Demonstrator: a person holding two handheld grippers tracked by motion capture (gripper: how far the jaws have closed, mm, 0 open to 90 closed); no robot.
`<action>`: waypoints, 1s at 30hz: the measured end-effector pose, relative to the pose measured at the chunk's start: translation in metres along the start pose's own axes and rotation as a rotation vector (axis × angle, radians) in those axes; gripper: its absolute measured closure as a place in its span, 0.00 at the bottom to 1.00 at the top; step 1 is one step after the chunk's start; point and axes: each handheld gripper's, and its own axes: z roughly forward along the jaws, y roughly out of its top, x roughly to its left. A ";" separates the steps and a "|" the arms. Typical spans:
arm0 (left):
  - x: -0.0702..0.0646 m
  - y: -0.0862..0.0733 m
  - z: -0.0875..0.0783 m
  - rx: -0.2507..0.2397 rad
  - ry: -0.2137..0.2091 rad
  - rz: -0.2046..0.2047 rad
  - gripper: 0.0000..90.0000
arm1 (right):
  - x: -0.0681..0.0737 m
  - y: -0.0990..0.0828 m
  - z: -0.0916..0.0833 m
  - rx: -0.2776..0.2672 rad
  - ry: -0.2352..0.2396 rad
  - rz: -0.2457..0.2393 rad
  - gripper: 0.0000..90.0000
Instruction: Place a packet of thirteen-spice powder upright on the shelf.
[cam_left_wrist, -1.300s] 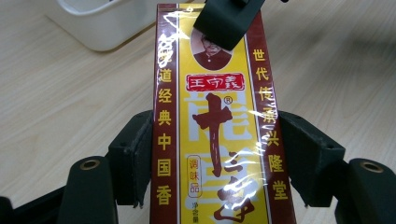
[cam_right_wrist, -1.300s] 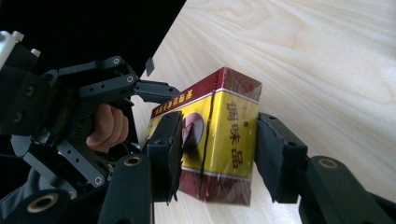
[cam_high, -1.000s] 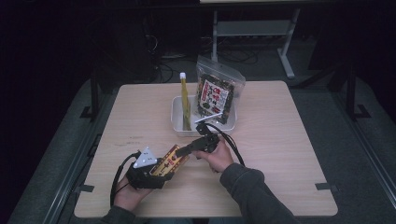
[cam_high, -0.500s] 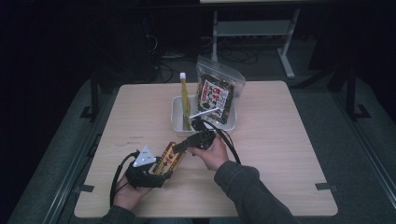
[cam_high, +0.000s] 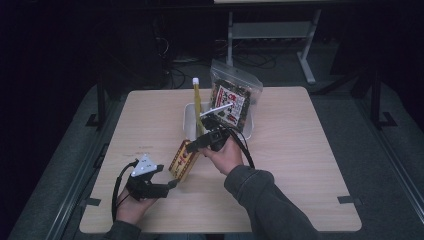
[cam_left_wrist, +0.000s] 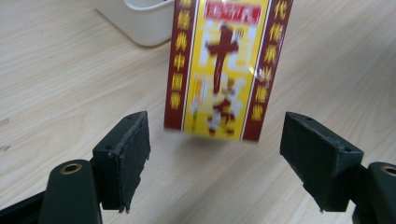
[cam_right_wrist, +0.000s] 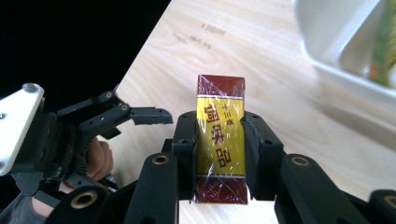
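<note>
While the right tool (cam_right_wrist: 219, 154) grips a red-and-yellow packet (cam_right_wrist: 221, 140) by its narrow sides, pads pressed flat on the wrapping, the packet hangs tilted above the tabletop (cam_high: 310, 150), near centre. High view: packet (cam_high: 183, 160) sits at about 7 o'clock from the white bin (cam_high: 189, 120), just beside its near wall and apart from it. Right tool's jaws stand fairly narrow, matching packet width.

Left tool (cam_left_wrist: 215, 154) is at about 8 o'clock from the packet, jaws wide, having just been opening. Left gripper view: packet's lower edge (cam_left_wrist: 219, 93) lies beyond and between the two pads, neither pad touching it; print blurred. High view shows the left tool (cam_high: 170, 186) low at the near-left of the tabletop, held in a hand (cam_high: 131, 207), tips pointing toward the packet.

Bin holds a clear bag of snacks (cam_high: 232, 100) at 1 o'clock and a tall yellow stick pack (cam_high: 198, 100) at 11 o'clock, both upright.
</note>
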 end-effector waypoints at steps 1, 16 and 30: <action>0.001 -0.001 0.000 -0.003 0.002 -0.006 0.26 | 0.001 0.001 -0.002 -0.007 -0.018 -0.006 0.76; 0.010 -0.006 0.000 -0.002 -0.006 -0.038 0.26 | 0.028 0.031 -0.030 -0.120 -0.180 -0.021 0.76; 0.011 -0.007 0.003 0.003 -0.031 -0.047 0.26 | 0.046 0.065 -0.045 -0.236 -0.296 0.000 0.76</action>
